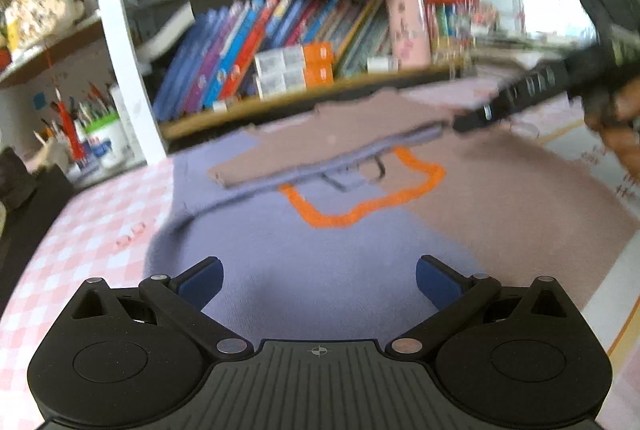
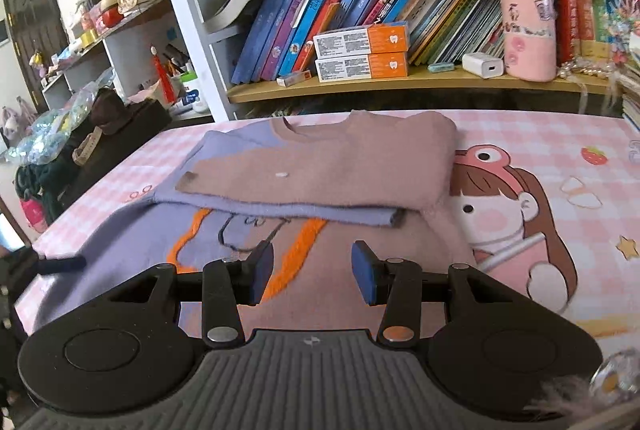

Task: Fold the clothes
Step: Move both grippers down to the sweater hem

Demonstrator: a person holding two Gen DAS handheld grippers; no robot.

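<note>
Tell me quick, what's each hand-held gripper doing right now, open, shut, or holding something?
Left hand-held gripper: open, nothing between its pads, over the sweater.
Right hand-held gripper: partly open, nothing between its pads.

The sweater [image 2: 320, 166] is coloured in lilac and dusty pink, with an orange outline [image 2: 296, 250] across its front. The surface [image 2: 560, 158] is covered in pink-and-white check printed with a cartoon girl [image 2: 516, 214]. Blue pads [image 2: 366, 276] are seen on black tongs [image 2: 313, 272].
</note>
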